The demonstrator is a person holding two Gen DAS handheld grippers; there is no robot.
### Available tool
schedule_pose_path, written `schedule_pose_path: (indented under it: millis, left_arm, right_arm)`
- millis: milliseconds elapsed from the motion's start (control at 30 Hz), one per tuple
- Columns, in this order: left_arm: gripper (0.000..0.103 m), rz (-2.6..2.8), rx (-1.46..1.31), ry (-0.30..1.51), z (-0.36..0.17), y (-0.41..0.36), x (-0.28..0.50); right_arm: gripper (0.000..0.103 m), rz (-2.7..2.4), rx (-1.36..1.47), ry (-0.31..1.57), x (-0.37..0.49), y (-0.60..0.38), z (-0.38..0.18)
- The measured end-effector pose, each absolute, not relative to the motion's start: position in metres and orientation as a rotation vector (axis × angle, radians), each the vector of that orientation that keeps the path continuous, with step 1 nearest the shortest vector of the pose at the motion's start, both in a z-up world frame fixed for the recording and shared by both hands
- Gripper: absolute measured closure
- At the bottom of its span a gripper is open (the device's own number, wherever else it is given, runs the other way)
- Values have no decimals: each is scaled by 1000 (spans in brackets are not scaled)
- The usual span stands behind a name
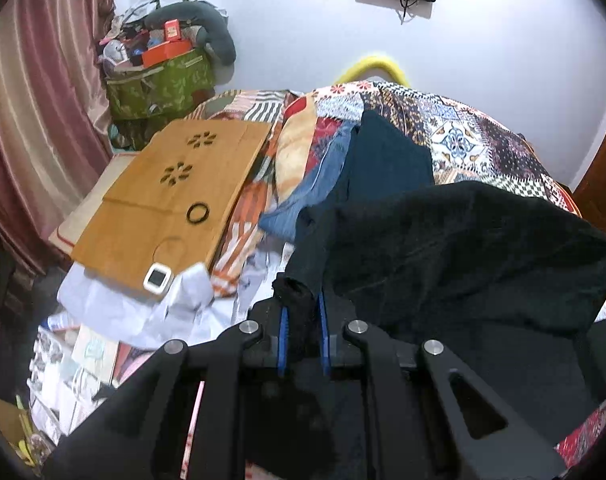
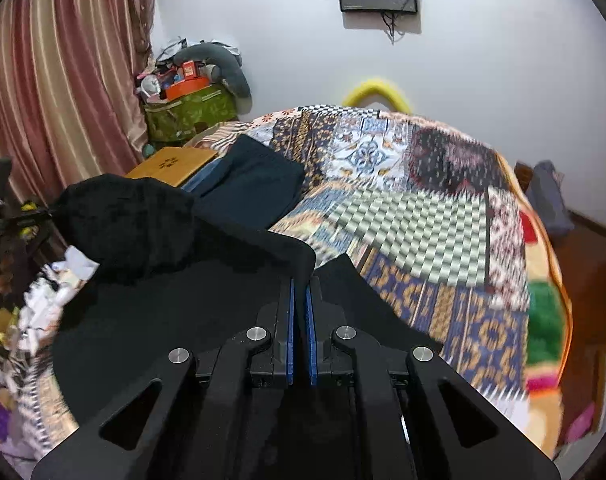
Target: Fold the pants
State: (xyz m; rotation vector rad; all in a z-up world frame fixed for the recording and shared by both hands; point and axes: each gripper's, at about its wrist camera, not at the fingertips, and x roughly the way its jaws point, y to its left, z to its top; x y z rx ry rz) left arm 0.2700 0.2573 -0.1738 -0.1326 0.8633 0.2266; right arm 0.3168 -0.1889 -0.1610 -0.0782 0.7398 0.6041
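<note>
Nearest in the left wrist view, the left gripper (image 1: 303, 312) has its blue-padded fingers (image 1: 283, 336) clamped on a bunched corner of the black fleecy pants (image 1: 463, 256). From that corner the cloth runs off to the right as a raised, sagging sheet, with a lower layer lying flat on the bed beneath it.

In the right wrist view the right gripper (image 2: 301, 292) has its blue-lined fingers (image 2: 312, 332) pressed together on a thin edge of the same pants (image 2: 151, 232). The cloth stretches away to the left, toward the left gripper's black frame (image 2: 7, 216) at the picture's left edge.

So the pants hang between the two hands, the held edge running side to side across the near end of the bed. The free length looks to lie below and ahead of both pairs of fingers. Neither hand is plainly nearer to it. The coming move likely turns on carrying this held edge forward, toward the far end of the bed, over the lower layer.

Farther on, dark teal folded garments (image 1: 387, 160) lie on the patchwork bedspread (image 2: 403, 216). A wooden lap tray (image 1: 175, 192) rests along the bed's left edge.
</note>
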Motion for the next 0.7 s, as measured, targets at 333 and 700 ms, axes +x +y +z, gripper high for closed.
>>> schedule_pose_path:
  millis: [333,700]
  left_arm:
    - [91,254,-179,953,-208,277,209]
    - [93,326,-224,1147,-290,291,171]
  right_arm:
    - [99,626,-12,782,233,-196,-192]
    - [98,596,-39,873,193,-196,-236]
